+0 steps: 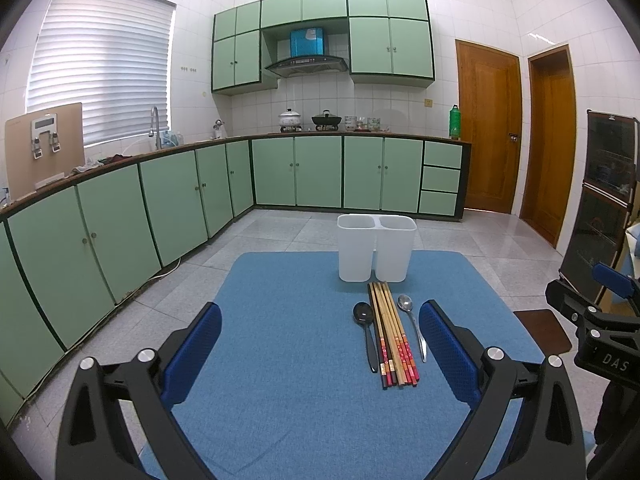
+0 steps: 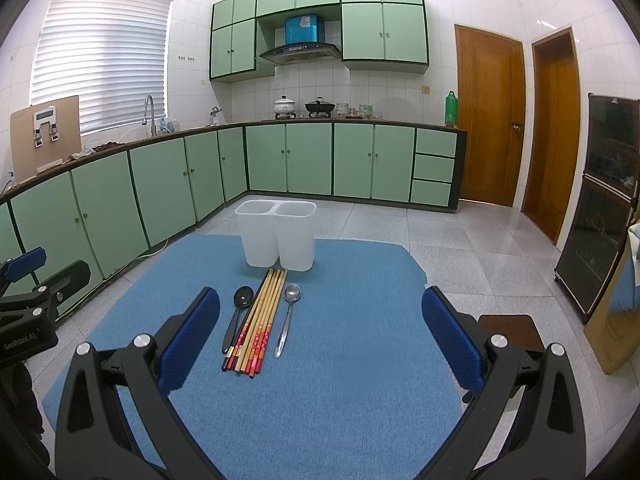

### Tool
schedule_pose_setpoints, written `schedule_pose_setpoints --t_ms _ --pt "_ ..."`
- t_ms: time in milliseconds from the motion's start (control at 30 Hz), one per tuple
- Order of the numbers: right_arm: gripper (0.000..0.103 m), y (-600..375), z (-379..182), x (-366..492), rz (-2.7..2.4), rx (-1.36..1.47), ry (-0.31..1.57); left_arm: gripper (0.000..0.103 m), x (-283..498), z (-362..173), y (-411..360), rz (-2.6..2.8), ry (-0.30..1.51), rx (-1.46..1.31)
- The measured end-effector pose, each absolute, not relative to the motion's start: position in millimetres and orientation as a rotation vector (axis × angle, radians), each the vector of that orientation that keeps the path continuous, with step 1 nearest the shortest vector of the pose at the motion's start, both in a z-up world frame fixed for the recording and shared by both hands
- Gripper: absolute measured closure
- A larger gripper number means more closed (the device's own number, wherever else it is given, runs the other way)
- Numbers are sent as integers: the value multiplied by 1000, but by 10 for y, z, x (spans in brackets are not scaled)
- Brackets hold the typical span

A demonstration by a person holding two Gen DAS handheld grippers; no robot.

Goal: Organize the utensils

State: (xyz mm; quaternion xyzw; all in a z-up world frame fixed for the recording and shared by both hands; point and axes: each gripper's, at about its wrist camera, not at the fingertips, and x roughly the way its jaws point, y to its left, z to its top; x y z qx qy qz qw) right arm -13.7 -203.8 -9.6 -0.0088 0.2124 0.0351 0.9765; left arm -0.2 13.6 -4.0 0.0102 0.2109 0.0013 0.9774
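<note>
Utensils — chopsticks (image 1: 394,336), black spoon (image 1: 366,330), steel spoon (image 1: 414,326) — lie on the blue worktop (image 1: 280,340), long axes pointing toward the twin-compartment holder (image 1: 375,248). They sit ahead-right of the left tool (image 1: 320,352) and ahead-left of the right tool (image 2: 320,344). Both tools hover level, spread, empty.

Pale green base cabinets (image 1: 296,172) under a dark countertop run from nine o'clock to one o'clock, with matching wall cabinets (image 1: 390,46) at twelve above a black range hood (image 1: 306,65). Two brown wooden doors (image 1: 488,128) stand at two o'clock, and a white slatted window blind (image 1: 100,68) hangs at ten.
</note>
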Motion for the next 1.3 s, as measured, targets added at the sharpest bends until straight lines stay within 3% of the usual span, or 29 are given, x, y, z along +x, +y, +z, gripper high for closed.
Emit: schedule_pose_setpoints --t_ms 867,1300 --pt "5 -2058 -247 31 61 -19 473 6 143 -176 176 11 465 30" --pt "5 -2092 -692 1055 48 -18 640 6 1141 -613 207 53 607 52"
